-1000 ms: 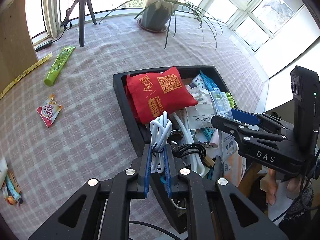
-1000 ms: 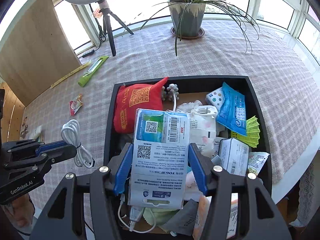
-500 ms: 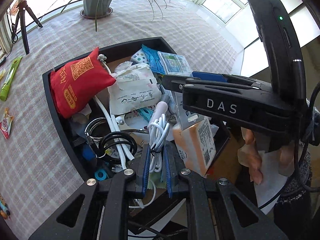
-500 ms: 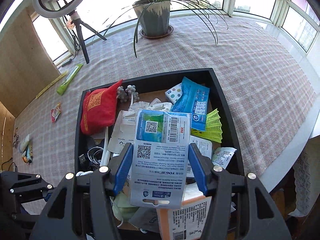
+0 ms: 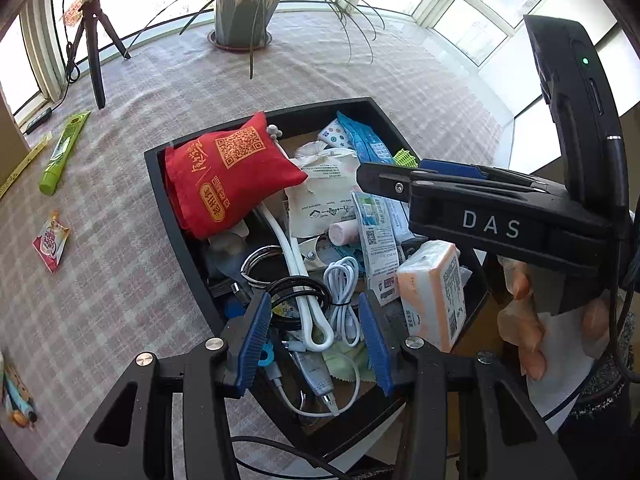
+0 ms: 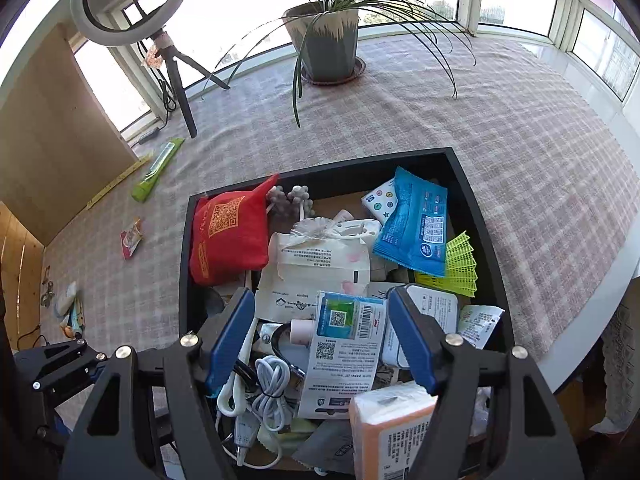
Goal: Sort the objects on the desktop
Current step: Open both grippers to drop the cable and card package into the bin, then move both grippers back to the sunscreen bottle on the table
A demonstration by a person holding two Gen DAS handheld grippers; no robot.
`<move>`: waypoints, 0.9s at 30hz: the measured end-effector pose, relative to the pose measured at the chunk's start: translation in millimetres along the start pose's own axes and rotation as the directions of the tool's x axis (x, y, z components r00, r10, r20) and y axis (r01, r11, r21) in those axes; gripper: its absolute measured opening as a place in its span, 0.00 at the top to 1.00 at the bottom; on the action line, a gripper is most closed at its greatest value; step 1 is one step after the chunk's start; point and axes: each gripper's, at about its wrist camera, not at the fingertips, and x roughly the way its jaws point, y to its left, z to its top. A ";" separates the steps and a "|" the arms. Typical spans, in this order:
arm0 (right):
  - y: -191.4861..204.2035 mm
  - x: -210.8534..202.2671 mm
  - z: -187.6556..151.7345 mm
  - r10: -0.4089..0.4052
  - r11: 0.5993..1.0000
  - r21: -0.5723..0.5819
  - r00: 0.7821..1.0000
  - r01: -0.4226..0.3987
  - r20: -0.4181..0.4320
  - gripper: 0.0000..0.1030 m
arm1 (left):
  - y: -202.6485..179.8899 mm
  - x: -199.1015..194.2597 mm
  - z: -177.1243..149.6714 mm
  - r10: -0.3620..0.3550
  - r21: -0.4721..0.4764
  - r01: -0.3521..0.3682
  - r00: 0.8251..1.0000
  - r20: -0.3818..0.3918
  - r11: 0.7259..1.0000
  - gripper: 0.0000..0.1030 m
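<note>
- The black tray (image 6: 478,216) on the table (image 6: 520,128) is heaped: red pouch (image 6: 228,236), blue wipes pack (image 6: 416,228), yellow mesh (image 6: 460,268), orange tissue pack (image 5: 436,292)
- The coiled white cable (image 5: 340,280) and barcode packet (image 6: 344,356) lie loose in it
- Left tool (image 5: 312,344) and right tool (image 6: 320,344) both gape, empty
- Only the left view shows the hand (image 5: 524,320) holding the right tool; only the right view shows the ring light (image 6: 128,0)
</note>
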 end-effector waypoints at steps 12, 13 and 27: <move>91.0 19.4 16.6 0.089 0.988 -0.126 0.996 -0.092 -0.029 0.33 | 103.9 -35.2 -20.9 0.118 -0.167 -0.110 0.992 0.039 0.980 0.59; 99.9 21.2 17.1 0.099 0.985 -0.135 0.995 -0.103 -0.032 0.33 | 115.5 -38.9 -24.2 0.130 -0.193 -0.120 0.991 0.042 0.974 0.59; 259.4 48.4 23.6 0.238 0.897 -0.351 0.962 -0.270 -0.131 0.33 | 272.4 -102.0 -103.0 0.252 -0.554 -0.170 0.965 0.074 0.815 0.59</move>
